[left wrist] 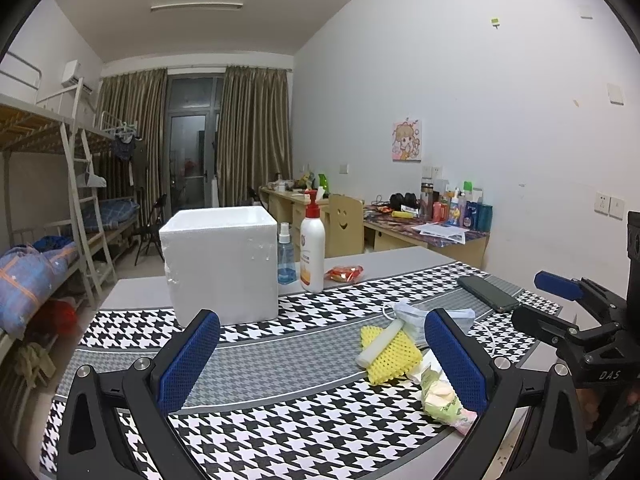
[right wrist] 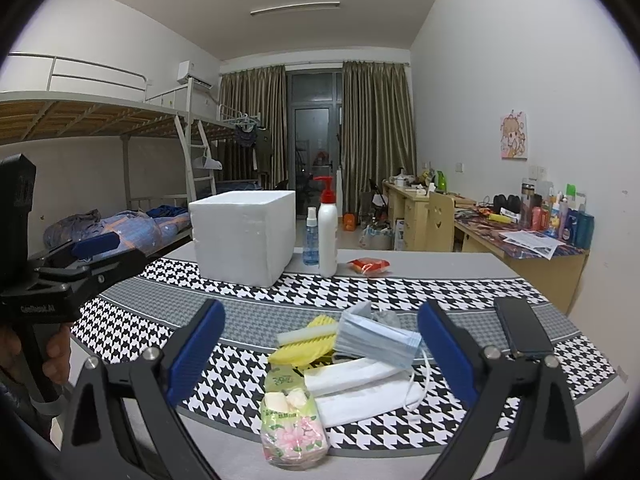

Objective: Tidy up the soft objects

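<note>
A pile of soft things lies on the houndstooth cloth: yellow foam netting (left wrist: 390, 354) (right wrist: 306, 340) with a white foam stick (left wrist: 378, 346) (right wrist: 306, 334) across it, a blue face mask (left wrist: 416, 318) (right wrist: 376, 338), white tissue packs (right wrist: 356, 384) and a green floral packet (left wrist: 442, 402) (right wrist: 290, 420). A white foam box (left wrist: 222, 266) (right wrist: 244, 232) stands behind. My left gripper (left wrist: 322, 360) is open above the cloth, left of the pile. My right gripper (right wrist: 318, 356) is open with the pile between its fingers, not touching.
A blue spray bottle (left wrist: 286, 256) (right wrist: 311, 238), a white pump bottle (left wrist: 312, 244) (right wrist: 328, 232) and a red snack packet (left wrist: 344, 274) (right wrist: 368, 266) sit beside the box. A dark phone (left wrist: 488, 294) (right wrist: 522, 330) lies right. Bunk beds stand left, cluttered desks right.
</note>
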The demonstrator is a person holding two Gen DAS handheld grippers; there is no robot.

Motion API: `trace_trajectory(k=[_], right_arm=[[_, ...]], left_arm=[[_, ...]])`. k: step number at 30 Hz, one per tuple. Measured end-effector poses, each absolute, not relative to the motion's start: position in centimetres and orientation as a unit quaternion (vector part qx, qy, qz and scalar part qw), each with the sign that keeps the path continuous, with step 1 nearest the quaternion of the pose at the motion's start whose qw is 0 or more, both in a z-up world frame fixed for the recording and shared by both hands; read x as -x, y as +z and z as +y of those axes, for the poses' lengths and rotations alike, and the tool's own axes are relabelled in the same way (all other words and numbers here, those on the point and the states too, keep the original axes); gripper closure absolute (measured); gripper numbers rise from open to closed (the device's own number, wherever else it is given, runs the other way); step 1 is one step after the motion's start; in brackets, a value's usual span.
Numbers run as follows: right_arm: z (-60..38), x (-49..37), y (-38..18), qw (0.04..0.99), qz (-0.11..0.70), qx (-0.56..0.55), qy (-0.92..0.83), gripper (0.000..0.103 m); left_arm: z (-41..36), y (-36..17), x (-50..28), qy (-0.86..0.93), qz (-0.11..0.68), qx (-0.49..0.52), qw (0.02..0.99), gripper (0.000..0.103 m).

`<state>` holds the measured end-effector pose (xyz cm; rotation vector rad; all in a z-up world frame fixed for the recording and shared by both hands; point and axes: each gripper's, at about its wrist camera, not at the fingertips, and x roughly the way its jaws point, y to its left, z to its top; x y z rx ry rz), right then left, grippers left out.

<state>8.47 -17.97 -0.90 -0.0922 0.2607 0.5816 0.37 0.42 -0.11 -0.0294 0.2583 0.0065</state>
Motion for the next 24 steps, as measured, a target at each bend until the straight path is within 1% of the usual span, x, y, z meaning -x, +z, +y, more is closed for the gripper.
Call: trace_trajectory(k=[24], right_arm=[[-18.23, -8.59, -0.81, 0.949, 0.135, 0.038, 0.283, 0.004]], left_arm=[[0.92, -0.12, -0.54, 0.009, 0.135, 0.029, 0.99, 0.001]])
